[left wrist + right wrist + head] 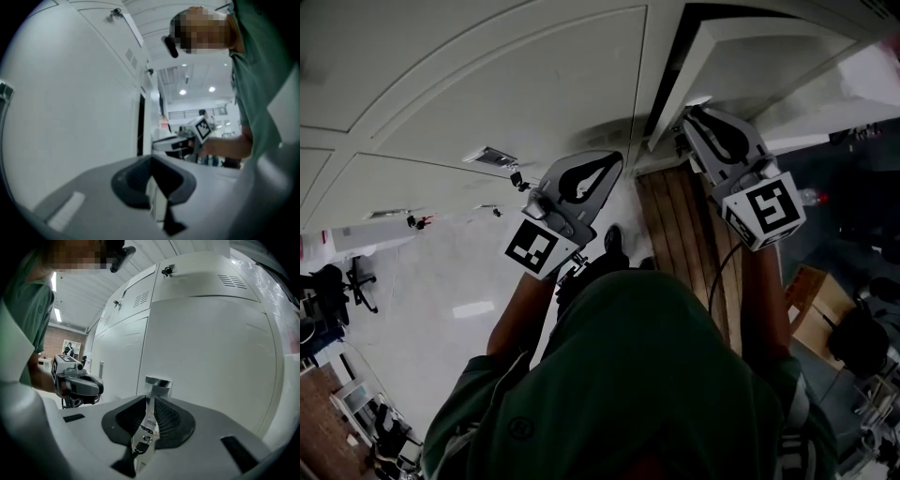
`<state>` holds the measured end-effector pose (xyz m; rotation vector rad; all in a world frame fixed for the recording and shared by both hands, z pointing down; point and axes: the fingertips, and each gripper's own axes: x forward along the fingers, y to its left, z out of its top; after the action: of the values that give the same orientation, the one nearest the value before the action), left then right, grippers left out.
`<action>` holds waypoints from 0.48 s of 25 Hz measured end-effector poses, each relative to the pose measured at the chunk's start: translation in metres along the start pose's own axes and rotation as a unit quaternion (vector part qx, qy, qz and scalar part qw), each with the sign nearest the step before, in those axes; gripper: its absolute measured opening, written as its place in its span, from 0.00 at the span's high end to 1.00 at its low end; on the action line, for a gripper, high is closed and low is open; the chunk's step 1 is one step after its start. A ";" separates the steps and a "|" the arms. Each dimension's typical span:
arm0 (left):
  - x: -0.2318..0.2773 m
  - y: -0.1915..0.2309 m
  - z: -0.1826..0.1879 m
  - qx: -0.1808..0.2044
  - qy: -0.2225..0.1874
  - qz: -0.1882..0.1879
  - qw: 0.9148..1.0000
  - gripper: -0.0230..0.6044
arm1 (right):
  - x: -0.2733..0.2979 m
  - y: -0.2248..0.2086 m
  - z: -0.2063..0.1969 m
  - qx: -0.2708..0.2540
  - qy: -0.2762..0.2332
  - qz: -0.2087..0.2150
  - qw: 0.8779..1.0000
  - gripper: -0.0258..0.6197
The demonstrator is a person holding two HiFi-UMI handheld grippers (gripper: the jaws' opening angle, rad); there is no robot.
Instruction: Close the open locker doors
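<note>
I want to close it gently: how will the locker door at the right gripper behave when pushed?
The locker door looks a flat rigid panel, so it probably swings without flexing. Its polished metal handle, clamped in the right gripper, may be slippery.

No legible txt anywhere. L cube (532, 247) & R cube (766, 208), both near lockers (487, 84): b/w square patterns only, no letters/nos. Shirt logo (522, 427) too small to read. Poster (70, 348) left of lockers: too blurry.

The handle (157, 383) sits between the fingers (168, 420) of your right gripper (149, 417), on the locker door (211, 357) just beyond; your left gripper (89, 385) lies off to their left.
</note>
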<state>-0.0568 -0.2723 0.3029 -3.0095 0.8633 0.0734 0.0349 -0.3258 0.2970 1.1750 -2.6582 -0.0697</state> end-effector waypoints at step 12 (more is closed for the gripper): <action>-0.004 0.009 -0.004 -0.009 -0.002 -0.018 1.000 0.96 | 0.029 -0.014 0.002 0.013 0.004 -0.052 0.999 0.88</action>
<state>-0.0645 -0.2779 0.3069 -3.0388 0.8120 0.0882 0.0256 -0.3569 0.2985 1.3185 -2.5968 -0.0494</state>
